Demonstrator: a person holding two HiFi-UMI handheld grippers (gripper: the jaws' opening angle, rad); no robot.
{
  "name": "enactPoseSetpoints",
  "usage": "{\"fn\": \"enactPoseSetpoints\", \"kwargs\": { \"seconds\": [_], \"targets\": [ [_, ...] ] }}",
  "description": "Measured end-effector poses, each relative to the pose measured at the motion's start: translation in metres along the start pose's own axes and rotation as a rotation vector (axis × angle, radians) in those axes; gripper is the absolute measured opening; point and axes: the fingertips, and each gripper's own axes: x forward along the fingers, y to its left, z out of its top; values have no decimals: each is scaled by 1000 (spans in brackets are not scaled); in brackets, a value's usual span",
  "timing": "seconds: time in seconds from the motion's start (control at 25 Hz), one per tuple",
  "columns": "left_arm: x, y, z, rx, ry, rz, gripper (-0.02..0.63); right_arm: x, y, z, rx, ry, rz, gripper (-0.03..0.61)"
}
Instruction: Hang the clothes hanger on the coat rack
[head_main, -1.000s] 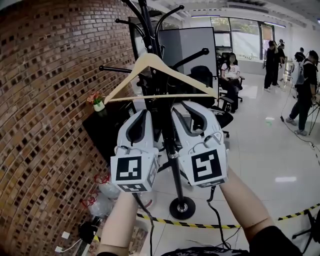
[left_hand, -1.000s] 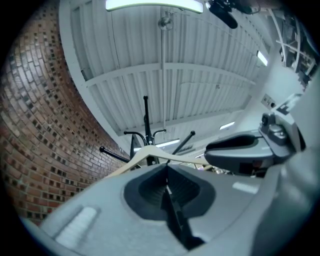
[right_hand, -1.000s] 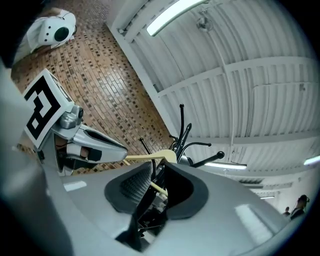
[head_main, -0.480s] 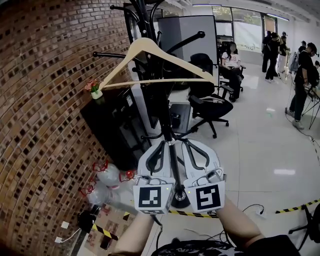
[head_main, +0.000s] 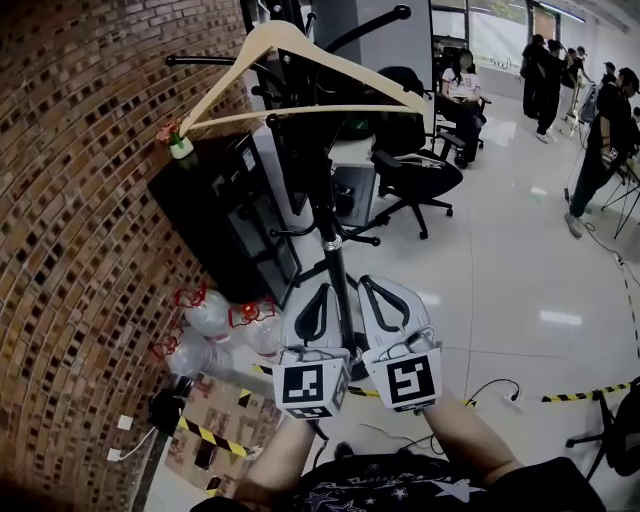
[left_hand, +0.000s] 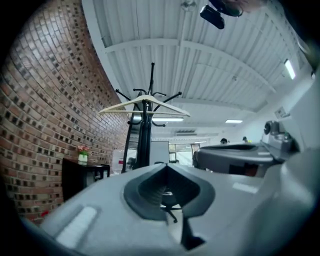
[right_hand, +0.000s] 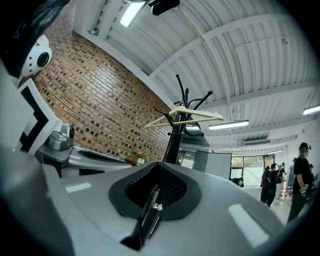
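Head view shows left hand-held gripper (head_main: 322, 289) and right hand-held gripper (head_main: 368, 281) clenched empty, below the hanger (head_main: 275, 35).

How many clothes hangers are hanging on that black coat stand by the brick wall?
1. A wooden hanger hangs near the top of the black coat rack, beside the brick wall. Both gripper views show the rack's whole top, and no second hanger is on it.

Open-plan office or lab floor. Behind the coat rack (head_main: 336, 275): black office chairs (head_main: 415, 175), a seated person (head_main: 462, 88), big windows (head_main: 497, 35). Right of it: standing people (head_main: 603, 130), hazard tape (head_main: 590, 392); brick wall (head_main: 70, 220) left.
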Motion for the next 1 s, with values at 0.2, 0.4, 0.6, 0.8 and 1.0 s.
{"fn": "enactPoseSetpoints", "kwargs": {
  "seconds": [0.2, 0.4, 0.6, 0.8, 1.0],
  "targets": [
    [0, 6, -1, 20, 5, 17, 5, 0, -2, -15, 28, 39, 3, 8],
    [3, 11, -1, 31, 24, 25, 5, 3, -2, -15, 16, 41, 10, 8],
    [8, 9, 3, 66, 34, 15, 5, 8, 0, -16, 7, 42, 19, 8],
    [6, 10, 2, 81, 23, 21, 5, 8, 3, -21, 7, 60, 33, 8],
    [3, 3, 1, 120, 15, 13, 5, 6, 1, -24, -13, 72, 38, 8]
  ]
}}
